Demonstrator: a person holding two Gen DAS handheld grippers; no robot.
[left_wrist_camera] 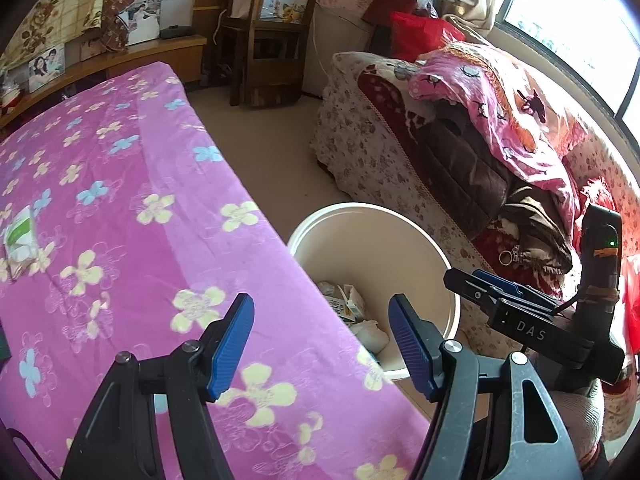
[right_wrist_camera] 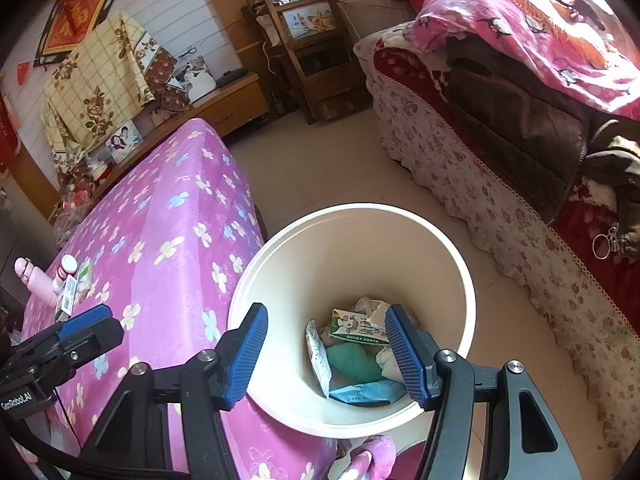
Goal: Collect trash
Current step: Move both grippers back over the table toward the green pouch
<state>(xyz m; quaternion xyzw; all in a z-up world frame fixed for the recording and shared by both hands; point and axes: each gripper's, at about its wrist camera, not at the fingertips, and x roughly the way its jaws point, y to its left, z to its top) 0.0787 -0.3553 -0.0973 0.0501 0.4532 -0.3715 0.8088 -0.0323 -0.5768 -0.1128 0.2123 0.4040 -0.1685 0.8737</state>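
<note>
A cream trash bin [right_wrist_camera: 448, 256] stands on the floor beside the table; it also shows in the left wrist view [left_wrist_camera: 360, 236]. Inside lie several pieces of trash: a green-and-white carton [right_wrist_camera: 358, 328], a teal wad [right_wrist_camera: 352, 362], a blue-white wrapper [right_wrist_camera: 368, 394] and white tissue. My right gripper [right_wrist_camera: 326, 356] is open and empty just above the bin. My left gripper [left_wrist_camera: 322, 344] is open and empty over the table edge beside the bin. A white-green tissue packet [left_wrist_camera: 20, 240] lies on the pink flowered tablecloth [left_wrist_camera: 120, 184] at the left.
A pink bottle [right_wrist_camera: 38, 282], a small white jar [right_wrist_camera: 68, 266] and a small box [right_wrist_camera: 68, 292] stand at the table's near left. A sofa [right_wrist_camera: 500, 200] piled with blankets runs along the right. A wooden chair [left_wrist_camera: 268, 36] and a low cabinet [left_wrist_camera: 152, 52] stand at the back.
</note>
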